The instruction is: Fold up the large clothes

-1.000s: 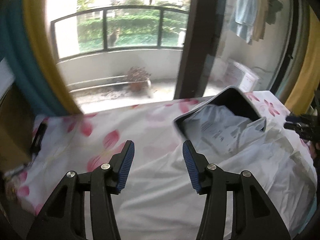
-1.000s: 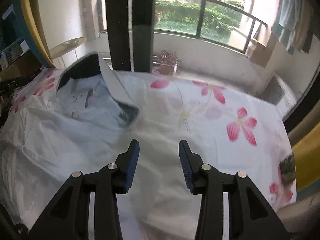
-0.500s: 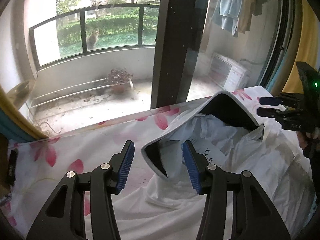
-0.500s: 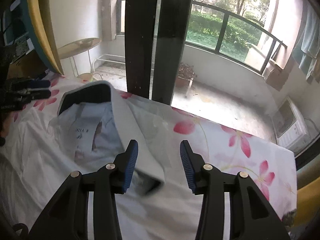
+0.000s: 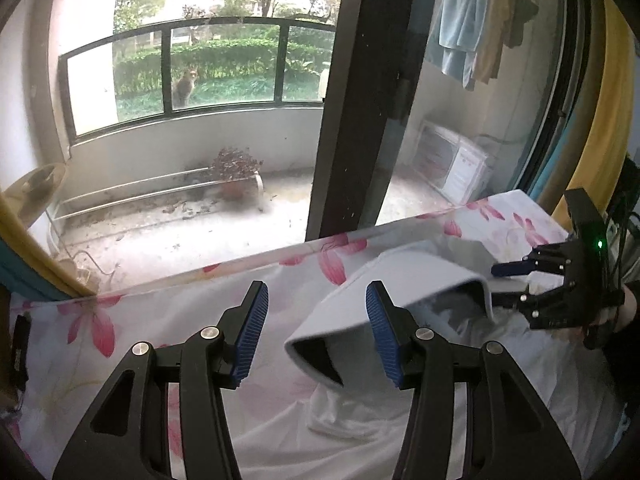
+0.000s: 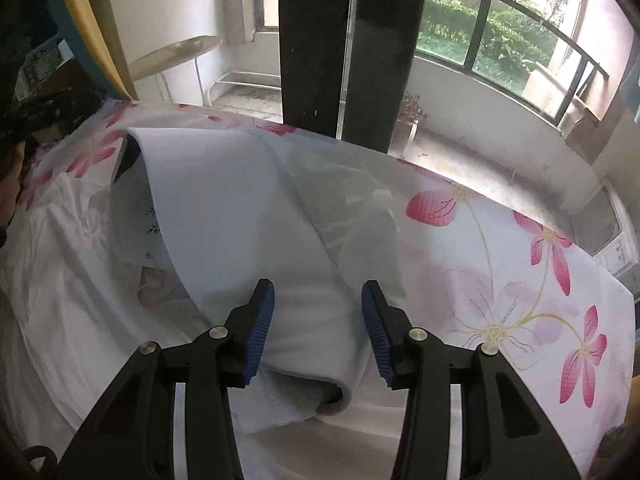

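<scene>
The white shirt (image 6: pixel 248 216) lies on a bed with a flower sheet (image 6: pixel 520 280), from the middle of the right wrist view out to 9 o'clock. Its stiff collar (image 5: pixel 404 296) stands up like a little tent, dark inside.

I think this is the start of the fold: both tongs are coming to the collar ends to take hold.

The left gripper (image 5: pixel 316 336) has its jaws opening. One collar tip sits between them, but the pads do not press it. The right gripper (image 6: pixel 318 328) is opening too, with the other collar end between its jaws, not pinched.

Next, each one should slide over the collar edge and squeeze shut.

The shirt looks thin, soft and wrinkly. The collar is smooth and firm. The pads (image 6: pixel 262 332) are blue and ribbed
</scene>
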Motion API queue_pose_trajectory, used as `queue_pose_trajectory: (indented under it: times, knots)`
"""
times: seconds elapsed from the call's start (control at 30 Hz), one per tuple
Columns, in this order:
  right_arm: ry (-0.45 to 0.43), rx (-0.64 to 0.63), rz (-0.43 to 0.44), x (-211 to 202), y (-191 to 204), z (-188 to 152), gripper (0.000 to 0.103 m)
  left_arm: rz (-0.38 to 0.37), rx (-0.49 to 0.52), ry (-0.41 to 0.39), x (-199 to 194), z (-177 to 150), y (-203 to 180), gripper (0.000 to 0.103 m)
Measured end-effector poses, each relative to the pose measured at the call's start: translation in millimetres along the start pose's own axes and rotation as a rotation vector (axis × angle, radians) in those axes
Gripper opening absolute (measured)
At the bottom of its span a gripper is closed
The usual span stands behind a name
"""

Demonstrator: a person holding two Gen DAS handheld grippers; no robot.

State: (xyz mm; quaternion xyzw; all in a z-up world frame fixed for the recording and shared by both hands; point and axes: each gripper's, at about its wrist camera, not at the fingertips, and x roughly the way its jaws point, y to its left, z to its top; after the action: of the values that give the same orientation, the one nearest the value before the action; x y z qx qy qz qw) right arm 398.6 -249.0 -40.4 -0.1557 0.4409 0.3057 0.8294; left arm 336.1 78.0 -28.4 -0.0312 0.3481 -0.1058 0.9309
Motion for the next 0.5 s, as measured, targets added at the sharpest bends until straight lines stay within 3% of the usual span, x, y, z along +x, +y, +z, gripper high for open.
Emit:
queue_pose_trajectory:
  times: [0.23, 0.33, 0.5]
  knots:
    - [0.015, 0.054, 0.007, -1, -16, -6, 0.065, -0.048, 0.017, 0.123, 41, -11, -5, 0.060]
    - [0.020, 0.097, 0.012, -2, -24, -10, 0.066, -0.043, 0.040, 0.177, 52, -22, -9, 0.060]
    - [0.018, 0.175, 0.104, 1, -32, -16, 0.065, -0.021, 0.044, 0.236, 61, -34, -6, 0.062]
